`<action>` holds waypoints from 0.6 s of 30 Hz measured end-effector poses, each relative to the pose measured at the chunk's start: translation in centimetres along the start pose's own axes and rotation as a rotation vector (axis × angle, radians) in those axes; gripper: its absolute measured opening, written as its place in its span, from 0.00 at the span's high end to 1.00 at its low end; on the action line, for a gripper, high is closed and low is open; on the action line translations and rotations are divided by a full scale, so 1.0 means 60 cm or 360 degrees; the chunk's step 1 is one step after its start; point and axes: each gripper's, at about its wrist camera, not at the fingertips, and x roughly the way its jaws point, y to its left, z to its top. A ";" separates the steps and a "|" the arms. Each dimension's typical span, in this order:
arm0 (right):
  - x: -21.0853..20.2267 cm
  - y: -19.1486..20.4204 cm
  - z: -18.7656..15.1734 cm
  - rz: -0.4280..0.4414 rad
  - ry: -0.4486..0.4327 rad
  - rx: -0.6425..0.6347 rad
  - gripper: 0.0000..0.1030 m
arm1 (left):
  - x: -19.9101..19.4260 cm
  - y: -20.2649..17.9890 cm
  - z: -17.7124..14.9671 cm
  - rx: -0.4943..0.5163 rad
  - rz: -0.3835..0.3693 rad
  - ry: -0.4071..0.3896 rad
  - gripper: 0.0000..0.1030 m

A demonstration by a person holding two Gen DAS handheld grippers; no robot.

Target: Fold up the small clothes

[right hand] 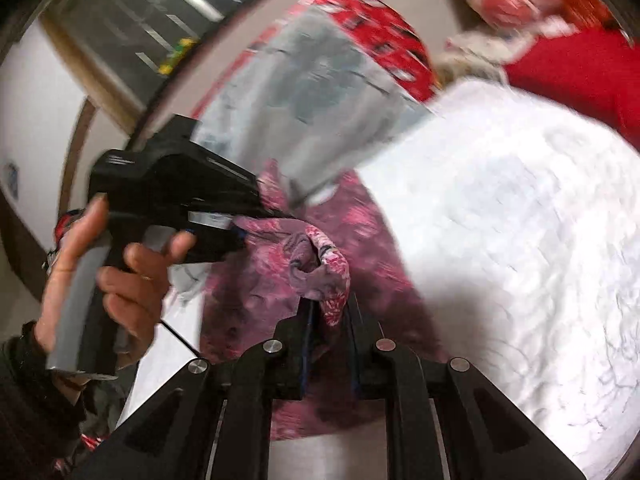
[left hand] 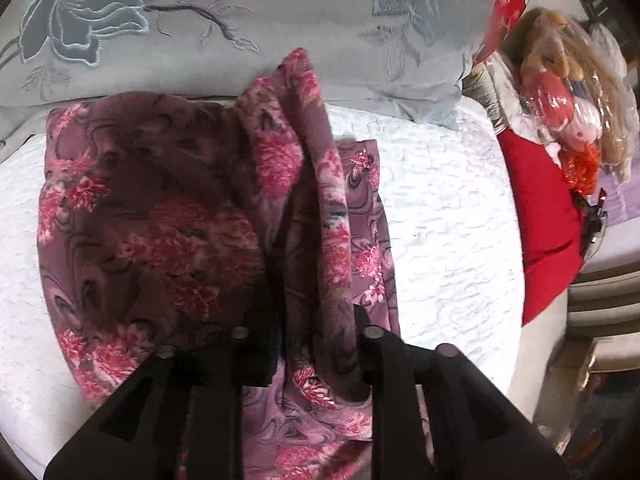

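Left wrist view, going left to right. The floral garment (left hand: 160, 216) – mauve cloth w/ pink flowers – lies on the white quilted bedspread (left hand: 448, 220), spread wide on the left side and gathered into a raised fold near the middle. Behind it is a grey embroidered pillow (left hand: 240, 32). The left gripper (left hand: 310, 332) points steeply down at the cloth. Its fingers stand only a little apart, and a ridge of the garment runs up between them. The gap is dark, so I cannot tell if the pads really press on the cloth or only stand beside it. At the far right, beside the bed, there is a red cushion (left hand: 540, 240) and a plush toy in clear plastic (left hand: 568, 92).

Right wrist view, much blurred. At the left a person's hand (right hand: 120, 280) holds the grip of the left gripper's black body (right hand: 168, 192), and the front of that tool goes into the garment – its fingertips are hidden by the cloth. In the middle the right gripper (right hand: 330, 312) has its fingers nearly closed, w/ a rolled edge of the same garment (right hand: 320, 264) pinched between them; the cloth bunches up just ahead of the tips. The rest of the garment lies under both tools, on the bedspread (right hand: 520, 240), which fills the right part of the view. The pillow (right hand: 320, 100) is behind.
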 end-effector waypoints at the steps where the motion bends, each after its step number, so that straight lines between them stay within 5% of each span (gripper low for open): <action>1: 0.011 -0.017 -0.002 -0.0019 0.0062 0.0053 0.85 | 0.000 -0.001 0.001 -0.0005 -0.0007 -0.0001 0.82; 6: 0.004 -0.042 0.005 -0.0040 0.0122 0.0086 0.85 | -0.051 0.060 0.017 -0.0162 -0.0260 -0.0116 0.80; 11: -0.036 -0.034 0.048 -0.0010 -0.0021 0.0043 0.60 | -0.118 0.153 0.025 -0.0338 -0.0553 -0.0269 0.55; 18: -0.019 -0.014 0.088 0.0090 0.0063 0.0006 0.46 | -0.111 0.127 0.016 -0.0170 -0.0536 -0.0189 0.52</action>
